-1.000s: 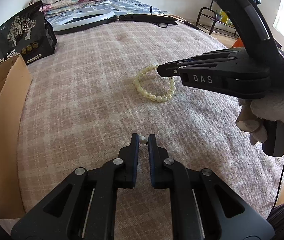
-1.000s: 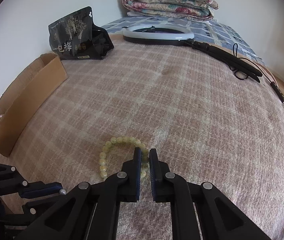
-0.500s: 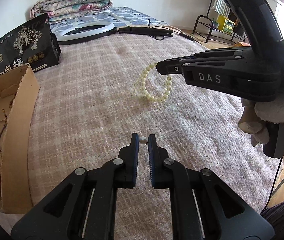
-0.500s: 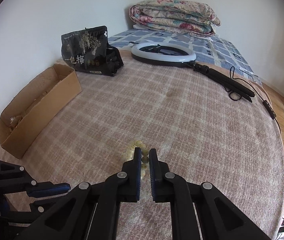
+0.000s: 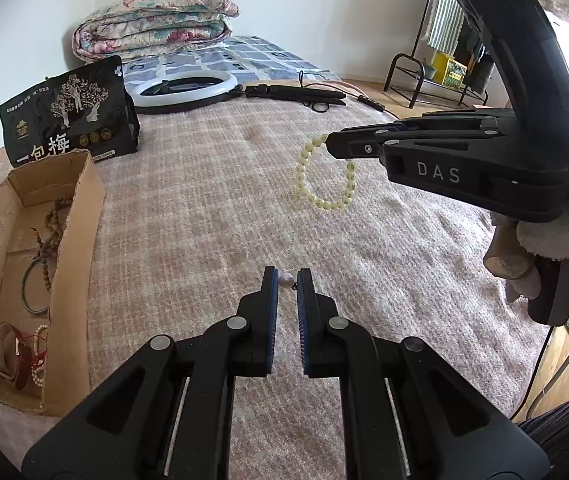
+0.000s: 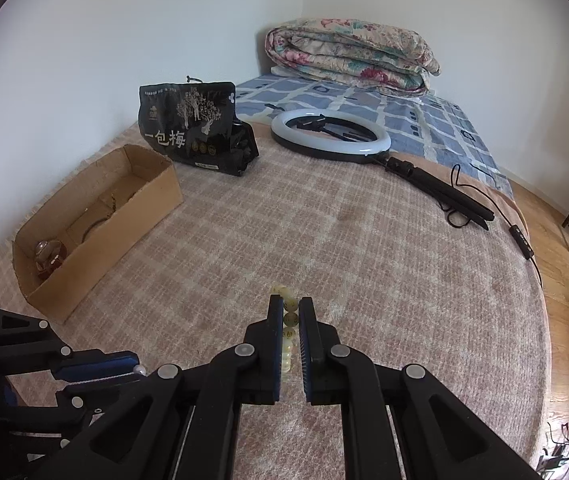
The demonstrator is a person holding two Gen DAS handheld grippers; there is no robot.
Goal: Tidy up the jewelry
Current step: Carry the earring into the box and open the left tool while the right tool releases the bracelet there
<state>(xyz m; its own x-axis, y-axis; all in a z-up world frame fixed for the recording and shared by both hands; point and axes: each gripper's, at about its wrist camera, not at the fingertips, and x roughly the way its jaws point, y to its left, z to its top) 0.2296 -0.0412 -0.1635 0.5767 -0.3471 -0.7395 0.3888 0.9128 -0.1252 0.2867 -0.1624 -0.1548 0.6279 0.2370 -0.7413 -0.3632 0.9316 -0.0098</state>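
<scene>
My left gripper [image 5: 286,278] is shut on a small white pearl piece [image 5: 287,279], held above the pink checked blanket [image 5: 212,208]. My right gripper [image 6: 289,312] is shut on a pale yellow bead bracelet [image 6: 289,320], which hangs in the air from its tips; the bracelet also shows in the left wrist view [image 5: 324,176]. A cardboard box [image 5: 72,240] at the left holds several bracelets and a watch; it also shows in the right wrist view [image 6: 96,220]. My left gripper appears low left in the right wrist view [image 6: 136,370].
A black snack bag [image 6: 192,128] stands behind the box. A ring light [image 6: 330,136] with a black stand and cable lies at the back. Folded quilts [image 6: 348,52] lie on a blue sheet. A metal rack [image 5: 428,76] stands on the wooden floor at right.
My right gripper has lifted the bead bracelet off the blanket. Both grippers have risen and pulled back, so the box and its contents have come into view.
</scene>
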